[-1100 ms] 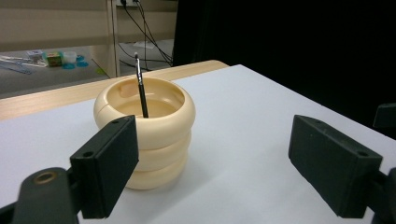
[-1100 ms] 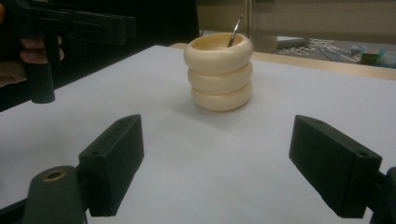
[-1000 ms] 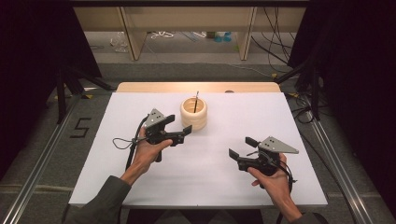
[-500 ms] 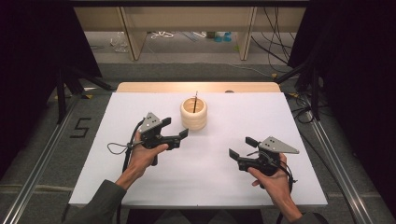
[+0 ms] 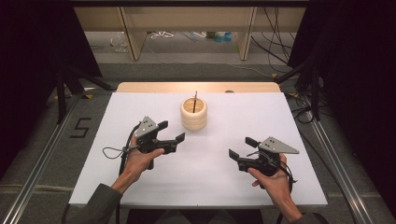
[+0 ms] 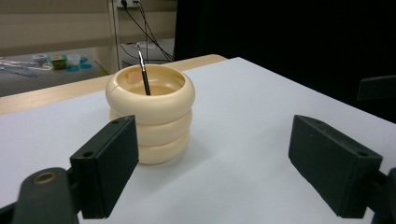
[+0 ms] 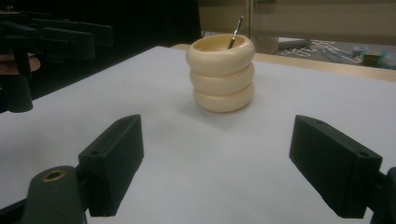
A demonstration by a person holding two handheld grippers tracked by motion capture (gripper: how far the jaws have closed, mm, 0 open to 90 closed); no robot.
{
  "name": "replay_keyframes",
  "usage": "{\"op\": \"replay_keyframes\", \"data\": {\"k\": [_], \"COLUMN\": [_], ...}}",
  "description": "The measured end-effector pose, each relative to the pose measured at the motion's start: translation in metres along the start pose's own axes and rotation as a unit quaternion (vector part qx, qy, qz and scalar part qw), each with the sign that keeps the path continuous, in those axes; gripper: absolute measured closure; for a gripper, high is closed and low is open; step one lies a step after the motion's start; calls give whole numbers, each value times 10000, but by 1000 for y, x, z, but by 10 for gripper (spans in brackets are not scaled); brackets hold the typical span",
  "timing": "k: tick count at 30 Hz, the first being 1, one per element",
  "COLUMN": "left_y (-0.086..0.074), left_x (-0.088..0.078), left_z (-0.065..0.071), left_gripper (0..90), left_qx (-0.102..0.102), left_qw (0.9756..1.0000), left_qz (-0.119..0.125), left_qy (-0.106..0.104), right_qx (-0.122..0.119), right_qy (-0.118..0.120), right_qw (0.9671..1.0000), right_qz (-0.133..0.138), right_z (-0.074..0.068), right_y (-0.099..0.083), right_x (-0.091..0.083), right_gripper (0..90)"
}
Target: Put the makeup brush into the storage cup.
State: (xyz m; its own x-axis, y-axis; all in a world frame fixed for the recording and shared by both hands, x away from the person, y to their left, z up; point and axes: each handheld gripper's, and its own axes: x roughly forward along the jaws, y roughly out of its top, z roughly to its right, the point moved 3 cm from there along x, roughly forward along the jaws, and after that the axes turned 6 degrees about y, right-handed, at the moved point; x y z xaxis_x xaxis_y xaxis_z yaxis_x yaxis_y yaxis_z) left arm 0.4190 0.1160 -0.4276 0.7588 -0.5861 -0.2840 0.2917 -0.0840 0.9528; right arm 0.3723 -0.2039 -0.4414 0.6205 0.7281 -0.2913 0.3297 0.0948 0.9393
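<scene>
Approach step, by my reading: left gripper [image 5: 172, 131] nearest the ringed cream holder [image 5: 193, 114], which holds a thin brush [image 6: 143, 71] near the worktop's far edge. Fingers of both released, empty; right gripper [image 5: 242, 148] waits. Next: close on the brush stem.

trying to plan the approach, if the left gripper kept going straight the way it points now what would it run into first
Probably nothing: the left gripper, jaws open, aims just right of the cream ringed pot holding a thin brush. Its near jaw might graze the pot's side; otherwise only bare white table lies ahead. Depth is hard to judge.

White table top [image 5: 299, 116] on a wooden base; grey floor [image 5: 42, 154] marked "5" [image 5: 80, 127]; black curtains [image 5: 28, 42] at both sides; cables [image 5: 275, 46] behind.
</scene>
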Motion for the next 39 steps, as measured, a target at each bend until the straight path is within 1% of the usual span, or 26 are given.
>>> {"op": "replay_keyframes", "data": {"k": [1,2,3,4,6,7,9,14,16,18,19,20,21,24,26,27,29,30,33,34,35,37,39], "left_y": [-1,-2,-4,-5,-6,-6,-6,-7,-8,-9,-9,-10,-10,-11,-11,-12,-14,-15,-18,-19,-20,-22,-22], "left_x": [-1,-2,-3,-4,-5,-6,-8,-13,-15,-17,-18,-19,-20,-23,-25,-26,-28,-29,-30,-31,-32,-34,-35], "left_z": [0,2,2,3,3,3,3,2,2,2,2,3,3,4,4,4,4,4,6,7,7,9,10], "left_gripper": [154,154,154,154,154,154,154,154,154,154,154,154,154,154,154,154,154,154,154,154,154,154,154], "left_qx": [7,-57,1,19,-14,26,-13,19,-17,4,40,-2,68,41,66,74,131,183,198,144,147,244,203], "left_qw": [10000,10000,10000,10000,10000,10000,10000,10000,10000,10000,10000,10000,10000,10000,10000,10000,9999,9998,9998,9999,9999,9996,9997], "left_qz": [15,0,-19,-38,-31,-33,-15,7,-7,-21,-15,-13,-13,-5,6,2,-22,-31,-48,-65,-72,-92,-84], "left_qy": [-13,-15,-30,-32,-36,-47,-44,-48,-35,-37,-53,-40,-54,-34,-55,-25,-27,-21,-32,-34,-19,-76,-79], "right_qx": [-2,-12,-12,-43,-58,-56,-30,-16,-29,-15,-27,-39,-36,-14,-20,-15,-5,-3,2,-6,-2,-9,3], "right_qy": [-3,19,19,-28,-30,-26,10,35,22,46,46,17,12,3,16,17,27,-10,12,20,30,37,6], "right_qw": [10000,10000,10000,9999,9999,9999,10000,10000,10000,10000,9999,9999,9999,9999,9999,9999,9999,9999,9999,9999,9999,9999,9999], "right_qz": [0,25,25,-87,-90,-90,-49,-27,-46,-54,-103,-123,-125,-141,-119,-116,-108,-123,-126,-118,-136,-128,-131], "right_z": [0,0,0,0,0,-1,-2,-2,-2,-2,-2,-2,-2,-2,-2,-2,-2,-2,-3,-3,-4,-4,-4], "right_y": [0,0,0,0,0,0,-1,-1,-1,-1,-1,-1,-1,-2,-2,-2,-2,-2,-2,-2,-2,-2,-2], "right_x": [0,1,1,-1,-1,-1,0,0,0,0,0,0,0,0,0,0,-1,0,-1,-1,-1,-1,-2], "right_gripper": [186,186,186,186,186,186,186,185,183,181,179,177,174,158,157,156,156,156,156,156,156,156,156]}}
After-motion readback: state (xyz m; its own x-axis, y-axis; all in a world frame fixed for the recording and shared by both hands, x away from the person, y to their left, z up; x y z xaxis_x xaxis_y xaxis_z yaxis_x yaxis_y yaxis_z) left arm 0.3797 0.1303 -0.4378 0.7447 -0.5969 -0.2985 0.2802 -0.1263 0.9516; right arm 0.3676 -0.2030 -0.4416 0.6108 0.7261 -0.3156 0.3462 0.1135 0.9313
